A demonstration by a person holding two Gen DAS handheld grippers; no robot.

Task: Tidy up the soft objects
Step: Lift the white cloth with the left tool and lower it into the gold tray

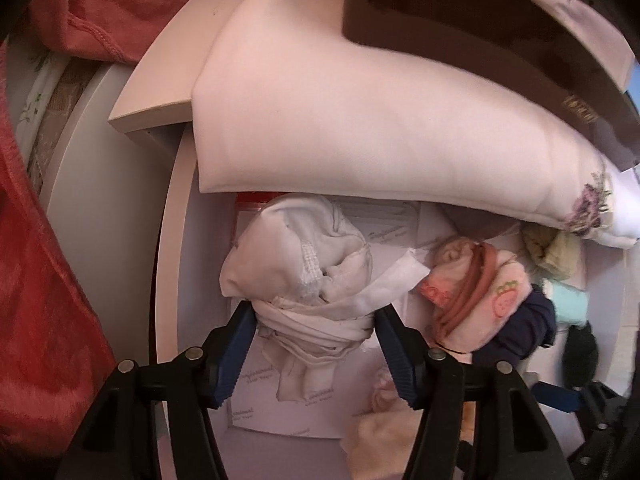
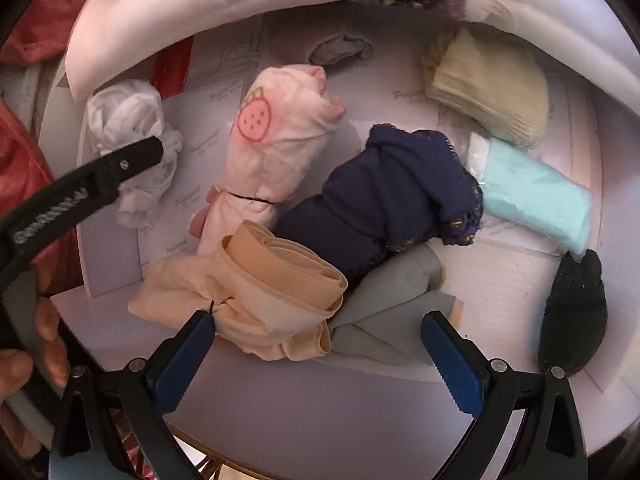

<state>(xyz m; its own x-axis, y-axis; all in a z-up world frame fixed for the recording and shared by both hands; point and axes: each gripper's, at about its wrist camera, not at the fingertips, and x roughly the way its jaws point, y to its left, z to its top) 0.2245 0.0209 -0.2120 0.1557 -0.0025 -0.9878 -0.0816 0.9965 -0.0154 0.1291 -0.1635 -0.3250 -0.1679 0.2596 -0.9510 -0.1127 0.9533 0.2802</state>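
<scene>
A white drawer (image 2: 400,384) lined with printed paper holds several rolled soft garments. My left gripper (image 1: 314,322) is shut on a white rolled cloth (image 1: 296,264) at the drawer's left side; the cloth also shows in the right wrist view (image 2: 128,120). My right gripper (image 2: 318,332) is open above the drawer's front, its jaws either side of a beige roll (image 2: 272,300) and a grey cloth (image 2: 384,304), touching neither. A pink strawberry-print roll (image 2: 272,136), a navy lace roll (image 2: 392,196), a mint roll (image 2: 536,196), a yellow-green roll (image 2: 488,88) and a black roll (image 2: 572,320) lie in the drawer.
A folded pale pink sheet (image 1: 360,112) with a floral corner overhangs the drawer's back. A dark brown box (image 1: 480,20) rests on it. Red towels (image 1: 40,272) hang at the left. A small grey cloth (image 2: 340,50) lies at the back.
</scene>
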